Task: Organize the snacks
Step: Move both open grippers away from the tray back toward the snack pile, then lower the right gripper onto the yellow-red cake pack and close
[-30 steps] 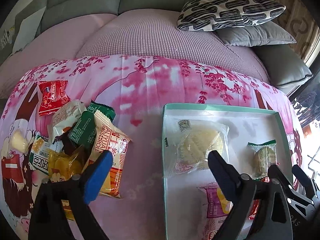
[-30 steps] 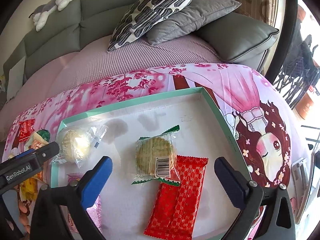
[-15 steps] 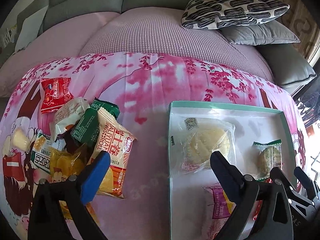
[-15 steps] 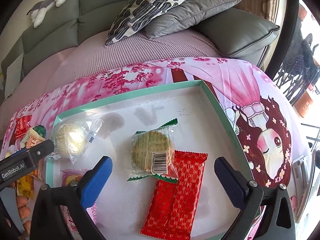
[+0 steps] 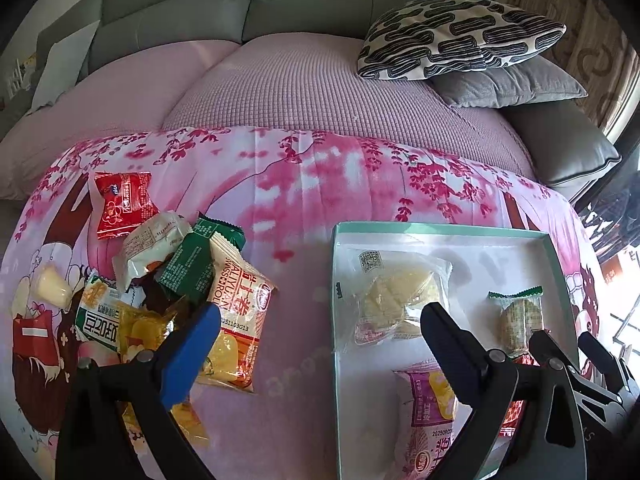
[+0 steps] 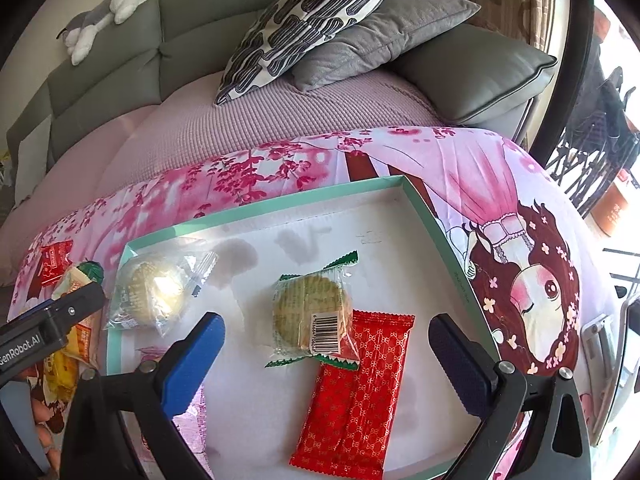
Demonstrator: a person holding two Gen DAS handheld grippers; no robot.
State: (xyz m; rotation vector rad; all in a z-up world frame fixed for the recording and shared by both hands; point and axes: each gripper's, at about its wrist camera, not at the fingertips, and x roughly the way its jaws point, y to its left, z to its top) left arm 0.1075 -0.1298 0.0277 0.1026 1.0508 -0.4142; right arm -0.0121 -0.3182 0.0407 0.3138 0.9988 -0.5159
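Scanning left to right: a loose pile of snacks [image 5: 172, 280] is seen on the pink cloth [image 5: 296, 208], ahead of and partly under the left finger of the left gripper [image 5: 316, 332]. Its fingers are spread wide and nothing is held. The Swiss roll pack [image 5: 236, 312] lies just ahead of the blue left fingertip [image 5: 192, 352], long axis running roughly away from the fingers, near end closest; the red packet [image 5: 122, 204] sits farthest ahead-left, apart from the pile. Bare cloth is left between the fingers, up to the tray [image 5: 440, 229], whose left wall runs just inside the right finger. In the tray, a clear-wrapped cake [image 5: 396, 300] is ahead of the left gripper's right finger and a purple pack [image 5: 424, 408] beside it.

The right gripper [image 6: 326, 340] is held over the tray, fingers spread, empty. The green-wrapped biscuit [image 6: 312, 308] lies between its fingers, just ahead; the long red bar [image 6: 356, 396] lies between them too, long axis along the fingers, touching the biscuit wrapper.

Judged: the pile is nearer the left gripper, so the next pick is likely the Swiss roll pack. Open tray floor is left at the far side and right corner; overlapping wrappers could be dragged along.
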